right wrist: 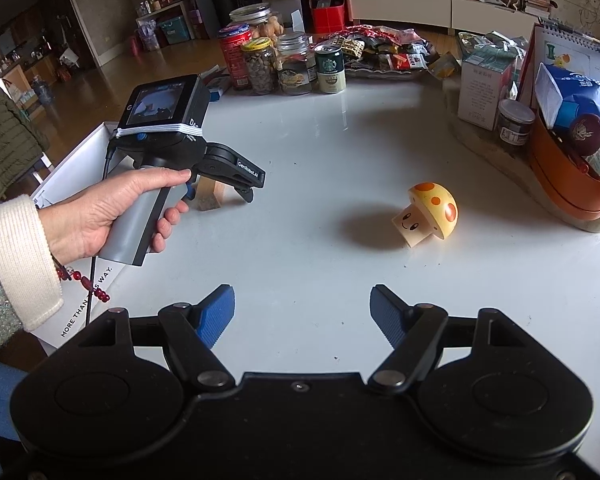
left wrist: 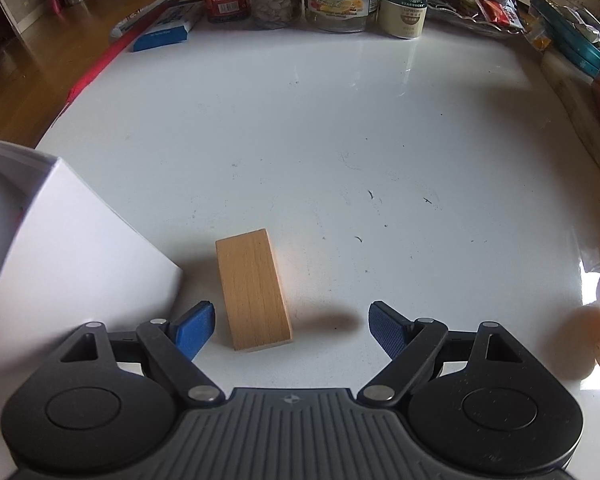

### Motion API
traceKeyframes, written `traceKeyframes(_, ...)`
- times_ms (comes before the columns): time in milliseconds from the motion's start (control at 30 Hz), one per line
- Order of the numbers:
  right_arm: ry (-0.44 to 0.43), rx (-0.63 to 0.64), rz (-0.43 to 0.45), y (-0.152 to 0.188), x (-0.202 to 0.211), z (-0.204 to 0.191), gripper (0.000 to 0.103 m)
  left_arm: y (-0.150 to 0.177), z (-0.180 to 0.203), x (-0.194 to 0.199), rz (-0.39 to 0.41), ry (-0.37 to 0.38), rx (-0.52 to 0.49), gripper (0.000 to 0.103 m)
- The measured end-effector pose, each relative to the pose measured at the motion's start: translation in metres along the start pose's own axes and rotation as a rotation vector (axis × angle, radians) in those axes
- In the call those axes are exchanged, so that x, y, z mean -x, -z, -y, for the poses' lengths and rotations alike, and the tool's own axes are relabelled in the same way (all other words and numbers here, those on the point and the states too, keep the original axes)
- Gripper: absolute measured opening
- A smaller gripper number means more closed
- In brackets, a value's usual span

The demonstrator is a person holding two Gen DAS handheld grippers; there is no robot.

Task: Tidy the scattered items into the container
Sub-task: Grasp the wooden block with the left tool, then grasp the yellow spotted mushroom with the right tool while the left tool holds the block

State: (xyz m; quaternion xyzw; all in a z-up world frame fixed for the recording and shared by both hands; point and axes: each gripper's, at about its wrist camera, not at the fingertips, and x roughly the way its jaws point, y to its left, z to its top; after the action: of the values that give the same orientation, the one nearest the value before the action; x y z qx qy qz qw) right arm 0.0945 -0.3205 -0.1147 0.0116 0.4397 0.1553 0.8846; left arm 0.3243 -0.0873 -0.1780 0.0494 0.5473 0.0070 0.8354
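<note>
— White gloss everywhere: what's the biggest thing in front of you?

— The table [left wrist: 339, 128], bare and shiny through the middle. Next in size is the white box [left wrist: 60, 240], my container, standing at the table's left edge just beside my left tongs [left wrist: 290, 326]. I see its outer wall and a strip of the inside; what lies in it, I cannot tell.

— And the clutter at the back?

— A row against the far edge: a red can [right wrist: 233, 56], a jar of seeds [right wrist: 260, 66], a glass jar [right wrist: 294, 64] with a fruit label (its contents hard to make out), then a Starbucks can [right wrist: 330, 68]. On the right side an orange tub [right wrist: 571, 184] holds a blue-and-white bag, a white tube and a dark round-topped thing.

— Your tongs?

— Both pairs stand wide apart, gripping nothing. My left hand [right wrist: 112, 212] holds the left pair low over the table, tipped down toward the wooden block [left wrist: 254, 288].

— Where exactly is that block?

— Flat on the table between the left fingers, nearer the left pad [left wrist: 196, 330] but apart from it, and just beside the box's corner.

— Anything else loose?

— The wooden mushroom [right wrist: 429, 216], yellow cap with orange spots and a smiling face on the stem, tipped onto its side, ahead and to the right of my right tongs [right wrist: 301, 314], well apart from the block.
</note>
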Motion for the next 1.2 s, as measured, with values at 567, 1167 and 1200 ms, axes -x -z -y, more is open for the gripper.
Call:
traceKeyframes(567,0.0,-0.042,0.004,-0.002,0.0,0.013,0.072,0.029,0.053,0.021,0.008,0.061,-0.195,0.029)
traceKeyframes(1167,0.091,-0.141,0.068,-0.002,0.0,0.051,0.072,0.137,0.068,0.065,-0.054,0.187,-0.27,0.029)
traceKeyframes(1200,0.088,-0.133,0.086,-0.005,-0.002,0.051,0.072,0.137,0.066,0.066,-0.051,0.189,-0.269,0.029)
